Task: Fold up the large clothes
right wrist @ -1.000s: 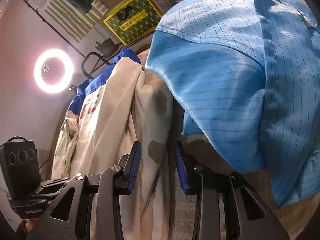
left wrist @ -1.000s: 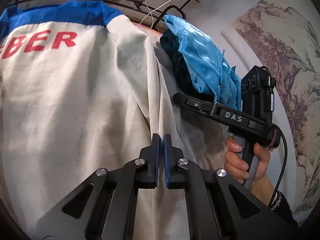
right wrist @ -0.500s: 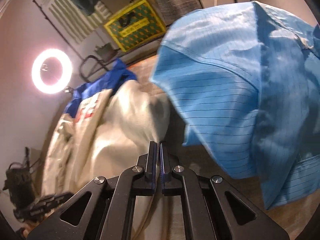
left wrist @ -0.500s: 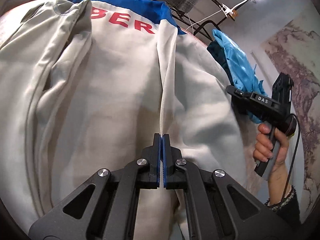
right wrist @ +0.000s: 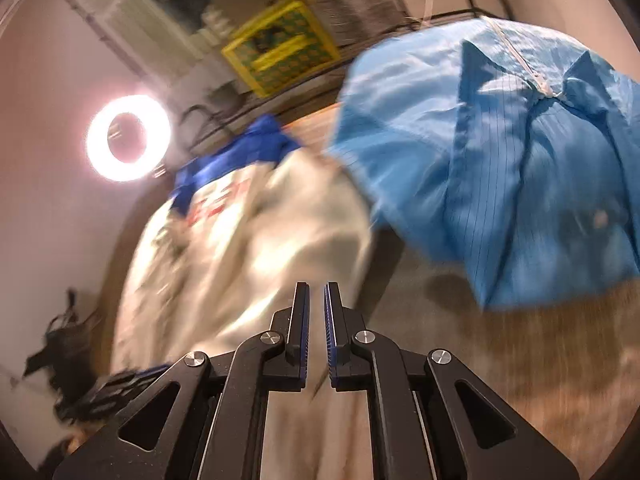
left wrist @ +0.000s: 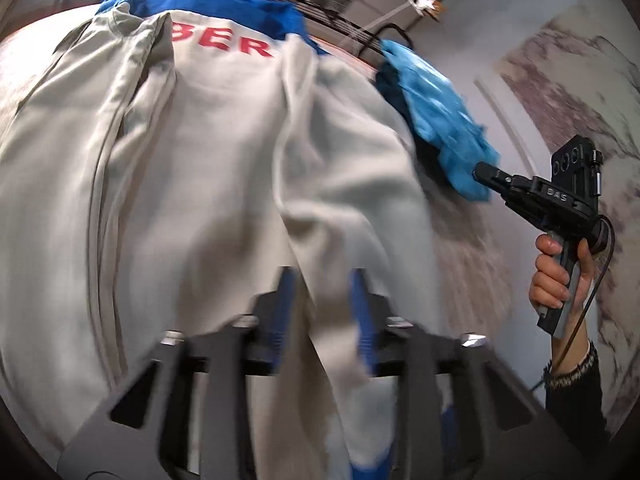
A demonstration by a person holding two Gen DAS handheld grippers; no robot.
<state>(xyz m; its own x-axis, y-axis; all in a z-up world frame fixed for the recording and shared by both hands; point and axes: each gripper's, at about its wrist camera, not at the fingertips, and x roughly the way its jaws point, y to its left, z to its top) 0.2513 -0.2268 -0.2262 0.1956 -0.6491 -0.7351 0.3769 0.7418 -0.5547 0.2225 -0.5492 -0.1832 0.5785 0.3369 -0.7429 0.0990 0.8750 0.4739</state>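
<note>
While the left gripper point(left wrist: 323, 312) opens, a fold of the beige jacket point(left wrist: 208, 184) hangs loose between its parted pads. Across the surface the jacket lies spread, its blue collar far. Just right of it, the right gripper point(right wrist: 317, 330) is opening slightly, nothing between its pads, near a blue shirt point(right wrist: 500, 160).

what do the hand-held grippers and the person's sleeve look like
Each hand-held gripper is matte black with angular cut-out linkages, silver screw heads and blue ribbed pads. The right hand-held gripper has a pistol handle with a grey trigger, white "DAS" lettering, a boxy camera block and a thin black cable. The dark sleeve has a speckled knit cuff.
</note>
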